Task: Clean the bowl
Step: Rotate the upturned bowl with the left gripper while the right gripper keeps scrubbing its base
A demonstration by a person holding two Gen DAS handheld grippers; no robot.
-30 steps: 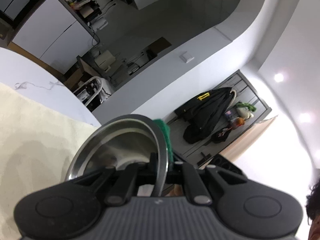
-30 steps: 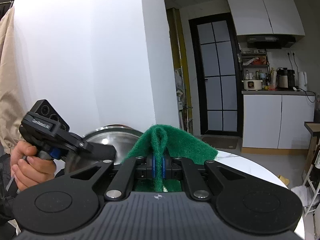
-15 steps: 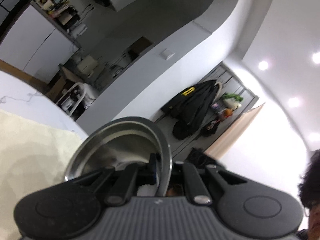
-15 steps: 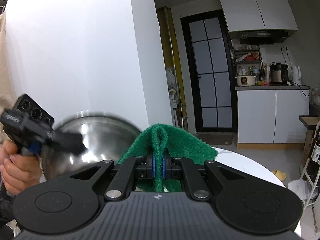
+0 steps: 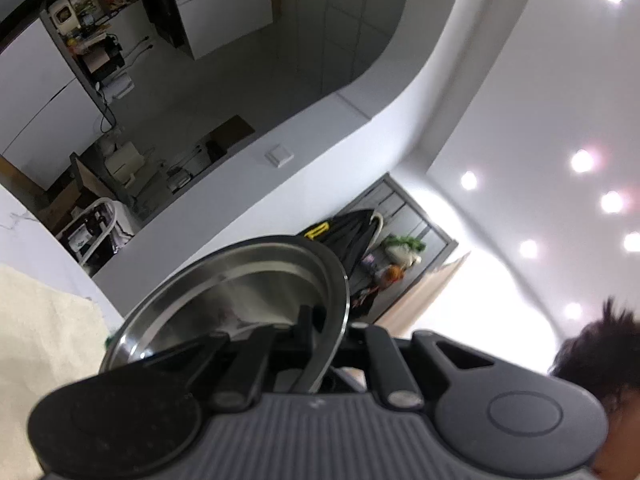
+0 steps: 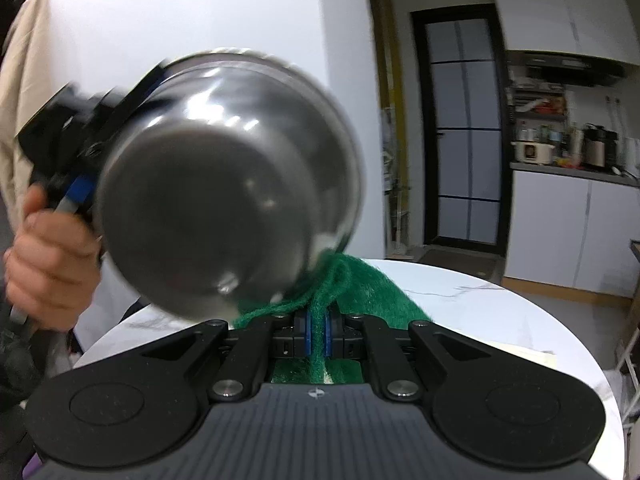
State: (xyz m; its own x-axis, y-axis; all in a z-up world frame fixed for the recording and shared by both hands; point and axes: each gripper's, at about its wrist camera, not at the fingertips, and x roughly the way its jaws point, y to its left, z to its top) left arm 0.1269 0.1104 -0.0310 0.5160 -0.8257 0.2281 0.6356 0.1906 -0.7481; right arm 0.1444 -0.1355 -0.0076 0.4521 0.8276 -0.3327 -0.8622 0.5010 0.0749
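Stainless steel bowl (image 6: 224, 184) hangs in the air above a round white marble table (image 6: 480, 308), tipped so its flat base and outer wall face the right wrist camera. Its image is motion-blurred. The left gripper (image 5: 324, 332) is clamped on the bowl's rim (image 5: 340, 280): 1 finger sits inside the bowl, the other outside, with the thin metal edge pinched between them. From the left wrist camera the shiny inside of the bowl fills the space ahead of the fingers, and the view tilts up toward a ceiling with several spotlights (image 5: 582, 160). The person's left hand (image 6: 48, 264) grips the handle of that gripper, next to a beige sleeve (image 6: 24, 92).

The right gripper (image 6: 318, 328) is closed tight on a folded green scouring pad (image 6: 360, 288), the fold standing up between 2 blue pads (image 6: 307, 334). The pad's upper edge touches the lower outside wall of the bowl near the base.

Behind the table are a dark-framed glass door (image 6: 460, 136) and white kitchen cabinets (image 6: 572, 232) with appliances on the counter. A cream cloth (image 5: 44, 340) lies at the left of the left wrist view.
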